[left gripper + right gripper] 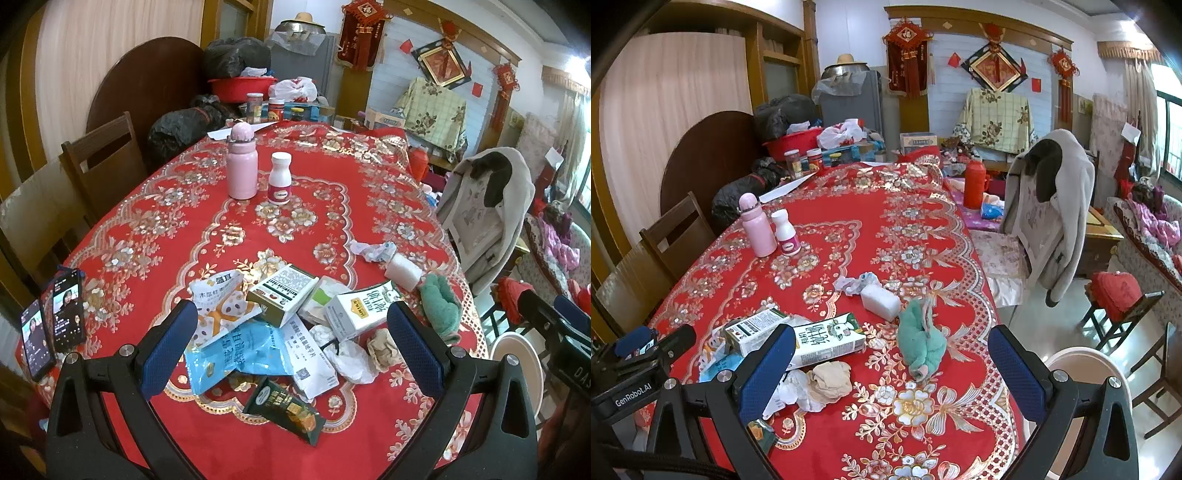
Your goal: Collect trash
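Observation:
A heap of trash lies on the red tablecloth [147, 236]: a blue snack bag [236, 354], a white snack bag [218, 299], a green-and-white box [282, 293], a milk carton [360, 308], a dark wrapper [284, 410] and crumpled tissues [354, 356]. My left gripper [291, 347] is open and empty, just above the heap. My right gripper [892, 373] is open and empty, to the right of the heap, near the milk carton [827, 341], the tissues [827, 380] and a green cloth [921, 343].
A pink bottle [242, 162] and a white bottle [280, 179] stand mid-table. Two phones [51, 321] lean at the left edge. A white bin [1086, 373] stands on the floor off the table's right edge. Chairs stand on both sides of the table.

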Tool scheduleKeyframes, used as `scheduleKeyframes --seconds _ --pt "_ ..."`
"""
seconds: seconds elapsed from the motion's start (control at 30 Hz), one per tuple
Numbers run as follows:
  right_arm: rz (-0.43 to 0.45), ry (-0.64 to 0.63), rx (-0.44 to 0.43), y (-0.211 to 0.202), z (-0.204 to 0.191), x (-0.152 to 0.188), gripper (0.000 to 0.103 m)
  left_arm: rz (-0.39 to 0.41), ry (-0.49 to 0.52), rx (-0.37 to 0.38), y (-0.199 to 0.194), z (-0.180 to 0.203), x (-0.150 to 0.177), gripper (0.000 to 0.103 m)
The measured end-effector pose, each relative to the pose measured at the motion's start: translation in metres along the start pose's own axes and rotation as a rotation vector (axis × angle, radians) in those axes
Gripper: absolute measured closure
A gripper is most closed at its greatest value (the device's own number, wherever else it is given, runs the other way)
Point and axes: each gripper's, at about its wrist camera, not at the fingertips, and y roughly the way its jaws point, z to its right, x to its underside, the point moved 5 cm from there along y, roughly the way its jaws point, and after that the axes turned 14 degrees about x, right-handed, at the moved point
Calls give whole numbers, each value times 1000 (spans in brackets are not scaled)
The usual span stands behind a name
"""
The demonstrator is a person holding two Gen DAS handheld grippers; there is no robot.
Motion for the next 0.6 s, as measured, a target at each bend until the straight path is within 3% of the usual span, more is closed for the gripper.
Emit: scheduleKeyframes --seconds 0.6 --pt "-47 -21 -12 17 -14 4 0 -33 -27 -17 12 -25 5 1"
